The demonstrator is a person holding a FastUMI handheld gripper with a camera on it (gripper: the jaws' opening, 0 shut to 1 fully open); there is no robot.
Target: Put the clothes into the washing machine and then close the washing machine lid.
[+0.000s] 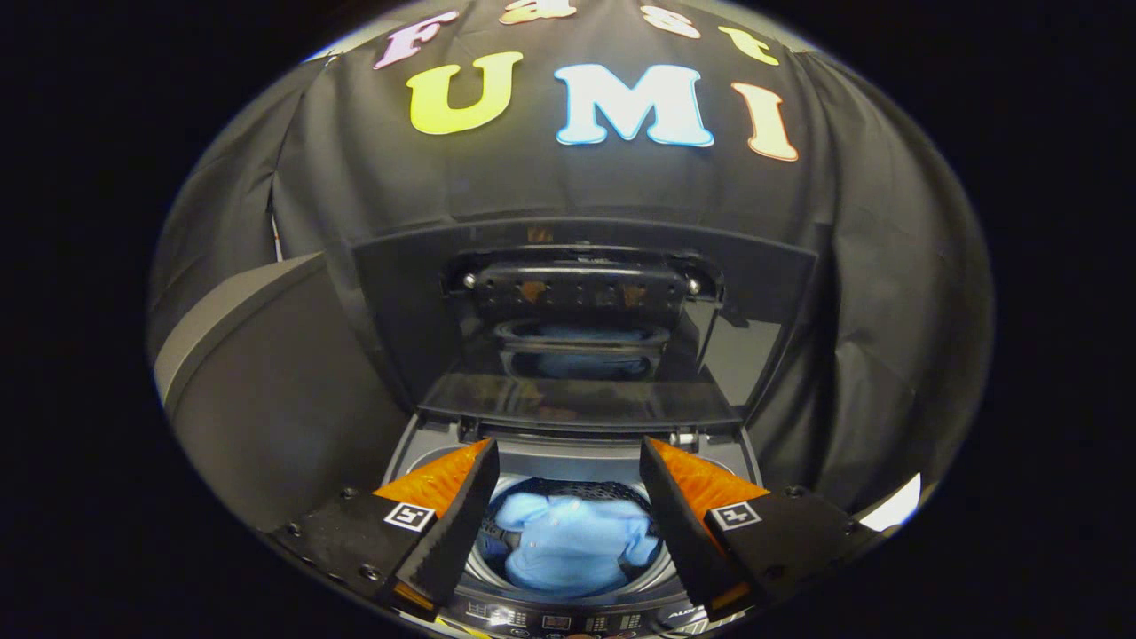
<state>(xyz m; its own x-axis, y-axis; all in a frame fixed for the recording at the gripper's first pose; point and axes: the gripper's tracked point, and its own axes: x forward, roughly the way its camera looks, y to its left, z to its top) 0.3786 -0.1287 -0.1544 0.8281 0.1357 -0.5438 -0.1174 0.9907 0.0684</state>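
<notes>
Clothes (568, 541): light blue garment, lying in the drum of the washing machine (568, 612), seen between my fingers. Lid (577, 328): raised, upright beyond them. My tongs (568, 461): spread wide, holding nothing. Backdrop: black cloth wall; grey panel (266, 390) beside the machine

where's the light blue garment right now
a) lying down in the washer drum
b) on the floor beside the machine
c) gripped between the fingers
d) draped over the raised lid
a: the light blue garment lies in the drum below the open gripper, under the raised lid.
</notes>
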